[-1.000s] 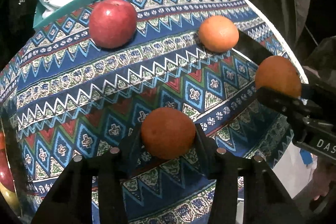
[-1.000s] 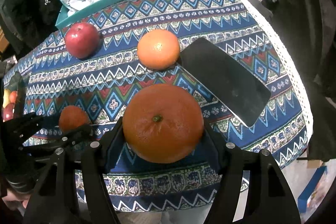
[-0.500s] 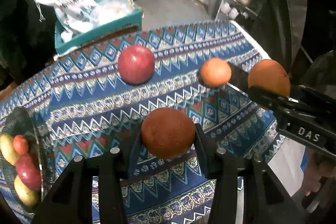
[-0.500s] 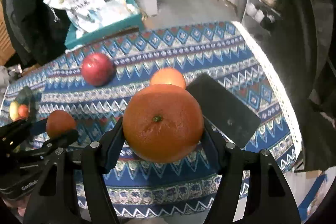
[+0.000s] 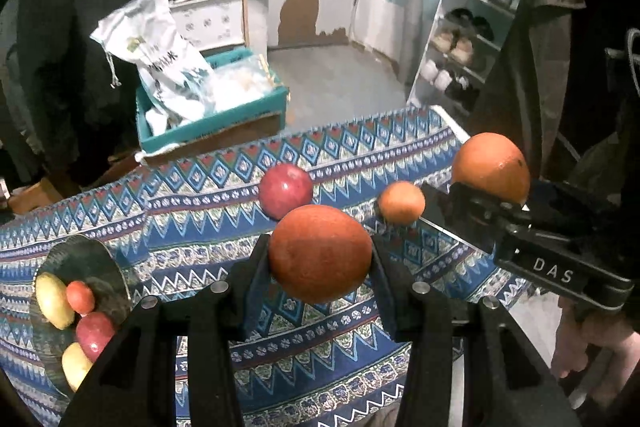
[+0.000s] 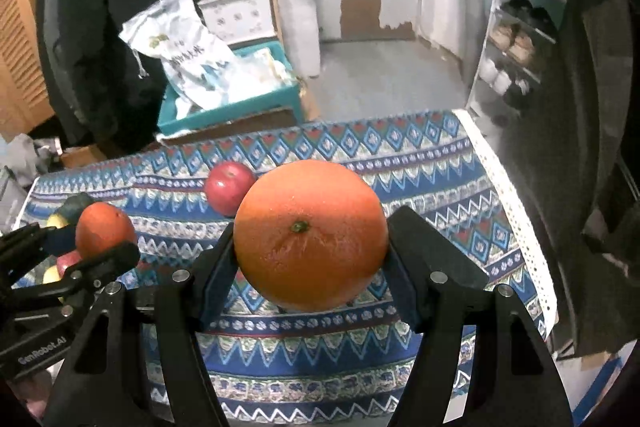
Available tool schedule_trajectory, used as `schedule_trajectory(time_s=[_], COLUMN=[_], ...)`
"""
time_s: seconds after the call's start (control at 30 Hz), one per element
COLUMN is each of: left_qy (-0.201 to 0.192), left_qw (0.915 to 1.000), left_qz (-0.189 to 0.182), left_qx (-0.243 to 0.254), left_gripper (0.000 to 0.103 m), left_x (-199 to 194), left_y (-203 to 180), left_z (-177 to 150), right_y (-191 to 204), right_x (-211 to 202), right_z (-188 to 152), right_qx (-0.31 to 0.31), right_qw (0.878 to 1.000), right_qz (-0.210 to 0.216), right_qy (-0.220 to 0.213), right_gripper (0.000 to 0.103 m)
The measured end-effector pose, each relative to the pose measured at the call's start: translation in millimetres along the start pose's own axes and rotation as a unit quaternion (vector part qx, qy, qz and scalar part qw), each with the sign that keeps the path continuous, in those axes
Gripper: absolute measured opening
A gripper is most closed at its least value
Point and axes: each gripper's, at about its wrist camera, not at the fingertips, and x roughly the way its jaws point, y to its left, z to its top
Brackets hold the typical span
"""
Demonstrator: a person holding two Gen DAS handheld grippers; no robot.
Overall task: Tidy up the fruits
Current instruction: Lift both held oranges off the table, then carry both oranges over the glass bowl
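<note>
My left gripper (image 5: pixel 320 259) is shut on a dark orange (image 5: pixel 320 253) and holds it high above the patterned table. My right gripper (image 6: pixel 310 239) is shut on a large orange (image 6: pixel 310 235), also lifted; it shows in the left wrist view (image 5: pixel 490 167) at the right. The left gripper's orange shows in the right wrist view (image 6: pixel 105 229) at the left. A red apple (image 5: pixel 285 190) and a third orange (image 5: pixel 401 203) lie on the tablecloth (image 5: pixel 192 227). A dark plate (image 5: pixel 80 263) at the left holds several fruits.
A black flat object (image 5: pixel 444 215) lies by the third orange near the table's right edge. Beyond the table stand a teal crate (image 5: pixel 212 123) with white bags, a wooden shelf and a shoe rack (image 5: pixel 472 39).
Both grippers have risen well above the table with their oranges. The table looks smaller and the fruit plate has come into view at the left.
</note>
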Motion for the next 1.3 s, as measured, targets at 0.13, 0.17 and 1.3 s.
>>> schedule_trajectory(time_s=[0.13,0.17,1.3], left_qy=[-0.017,-0.022,-0.082], left_qw=[0.9998,0.9998,0.9908], left_qz=[0.003,0.004,0.044], left_qx=[-0.002,-0.003,-0.098], left_gripper=[0.048,0.048,0.048], left_x=[-15.0,-18.5,-84.0], left_y=[3.9,5.0,107.7], left_z=[4.1,4.7,1.3], right_y=[9.4,12.4,121.8], right_x=[-10.7,-13.7,-25.6], right_z=[5.8,7.2,40.9], right_qx=[-0.008,-0.011,-0.075], right_qw=[1.0,1.0,0.993], right_qz=[0.006,0.007,0.074], right_qy=[-0.014,-0.018,-0.046], right_gripper=[0.068,0.068,0.068])
